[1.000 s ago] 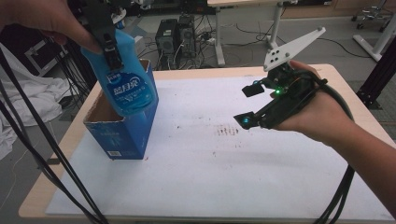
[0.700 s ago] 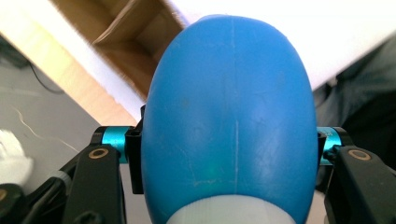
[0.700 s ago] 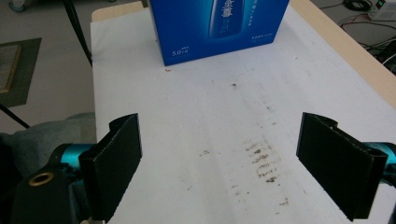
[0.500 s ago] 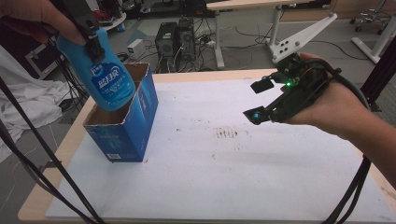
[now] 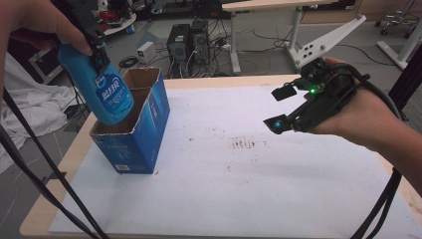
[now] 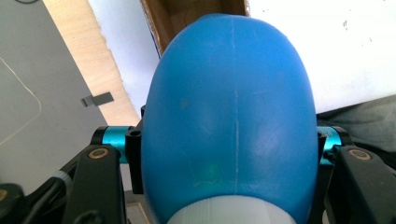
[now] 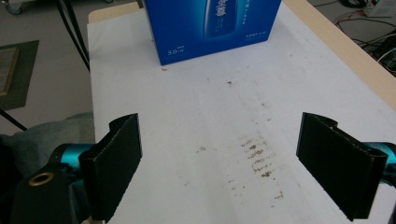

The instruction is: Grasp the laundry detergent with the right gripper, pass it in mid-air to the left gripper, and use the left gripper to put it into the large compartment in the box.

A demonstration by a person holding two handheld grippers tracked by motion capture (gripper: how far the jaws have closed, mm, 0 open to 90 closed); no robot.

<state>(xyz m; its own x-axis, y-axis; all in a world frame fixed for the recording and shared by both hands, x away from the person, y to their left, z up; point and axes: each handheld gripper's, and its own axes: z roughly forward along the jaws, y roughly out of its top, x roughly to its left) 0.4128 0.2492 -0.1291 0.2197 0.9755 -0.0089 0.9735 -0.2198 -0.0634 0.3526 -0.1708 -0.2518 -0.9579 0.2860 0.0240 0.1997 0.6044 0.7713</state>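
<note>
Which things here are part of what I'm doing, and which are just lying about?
In the job:
- blue bottle, clamped in the left gripper, its base over the box mouth
- blue carton box, open at the top
- right gripper, open and holding nothing

Lying about:
- white sheet with brown stains
- computer towers on the floor
- white cloth left of the table

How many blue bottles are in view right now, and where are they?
1. The blue bottle is clamped near its neck in the left gripper, tilted base-down over the open blue box at the table's left. Others could be hidden inside the box.
</note>
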